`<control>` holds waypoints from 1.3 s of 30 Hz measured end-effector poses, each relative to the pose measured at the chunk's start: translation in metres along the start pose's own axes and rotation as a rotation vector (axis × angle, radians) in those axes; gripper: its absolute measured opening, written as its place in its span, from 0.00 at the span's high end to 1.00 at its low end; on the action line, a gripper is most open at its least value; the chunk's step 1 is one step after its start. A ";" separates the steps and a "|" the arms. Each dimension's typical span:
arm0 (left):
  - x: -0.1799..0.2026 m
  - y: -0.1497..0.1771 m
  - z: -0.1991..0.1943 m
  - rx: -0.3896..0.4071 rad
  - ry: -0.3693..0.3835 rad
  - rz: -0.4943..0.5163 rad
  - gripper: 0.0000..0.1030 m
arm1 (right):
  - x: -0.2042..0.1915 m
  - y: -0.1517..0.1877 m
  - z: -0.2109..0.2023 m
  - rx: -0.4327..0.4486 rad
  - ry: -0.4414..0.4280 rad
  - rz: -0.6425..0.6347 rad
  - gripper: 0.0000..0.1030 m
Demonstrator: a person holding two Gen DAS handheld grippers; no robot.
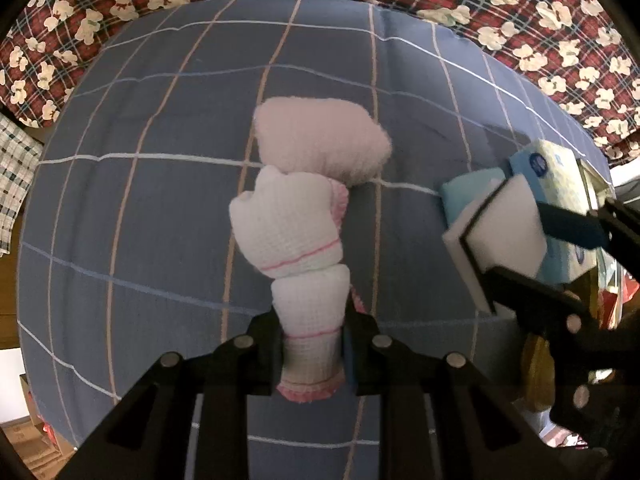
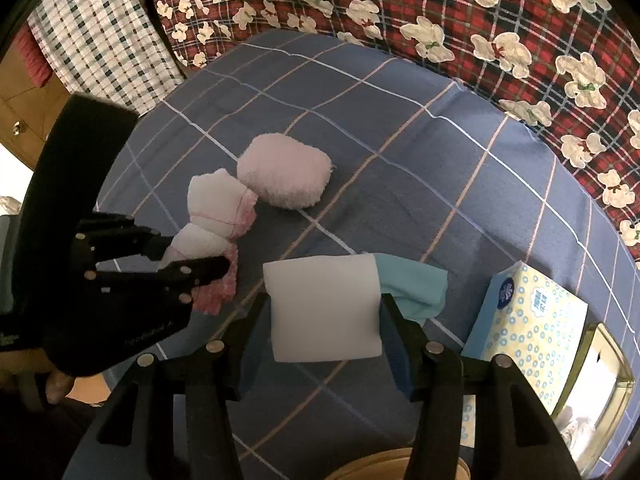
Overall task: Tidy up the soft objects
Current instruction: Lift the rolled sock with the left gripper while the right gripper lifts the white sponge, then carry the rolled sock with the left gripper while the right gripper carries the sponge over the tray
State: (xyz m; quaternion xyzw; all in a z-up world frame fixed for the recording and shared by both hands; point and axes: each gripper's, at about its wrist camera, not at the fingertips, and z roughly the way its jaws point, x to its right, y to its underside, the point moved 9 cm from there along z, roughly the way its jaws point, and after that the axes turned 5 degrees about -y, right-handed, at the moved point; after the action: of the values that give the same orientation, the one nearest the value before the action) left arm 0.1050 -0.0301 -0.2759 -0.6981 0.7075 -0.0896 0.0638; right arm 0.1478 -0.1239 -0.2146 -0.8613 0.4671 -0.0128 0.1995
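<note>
A rolled white waffle cloth with pink trim (image 1: 288,232) sticks up between the fingers of my left gripper (image 1: 310,320), which is shut on its lower end. Its far end touches a fluffy pale pink roll (image 1: 320,144) lying on the blue checked bedding (image 1: 160,200). In the right wrist view my right gripper (image 2: 326,320) is shut on a white sponge block (image 2: 320,288), with a teal cloth (image 2: 416,284) lying just behind it on the bedding. The left gripper (image 2: 192,256) appears there at the left, holding the white cloth (image 2: 216,204) beside the pink roll (image 2: 286,176).
A light blue tissue box (image 2: 528,320) lies at the right edge of the bedding, with a gold-rimmed tray (image 2: 604,380) beyond it. A red plaid quilt with white bears (image 2: 440,20) borders the far side. A tan round object (image 2: 400,464) shows at the bottom.
</note>
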 end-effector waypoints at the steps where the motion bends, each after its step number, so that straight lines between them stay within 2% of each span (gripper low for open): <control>1: 0.000 0.002 -0.002 0.002 0.001 0.002 0.80 | 0.000 0.000 -0.001 0.002 0.000 -0.001 0.46; 13: 0.003 0.022 -0.028 0.034 -0.001 0.017 0.79 | -0.009 0.005 -0.011 0.027 -0.005 -0.010 0.46; 39: 0.012 0.020 -0.071 0.135 -0.047 0.027 0.80 | -0.026 0.006 -0.039 0.099 -0.007 -0.043 0.46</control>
State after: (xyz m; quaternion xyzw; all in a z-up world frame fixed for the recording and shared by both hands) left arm 0.0696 -0.0391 -0.2104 -0.6843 0.7076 -0.1199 0.1287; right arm 0.1204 -0.1190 -0.1769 -0.8603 0.4466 -0.0373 0.2430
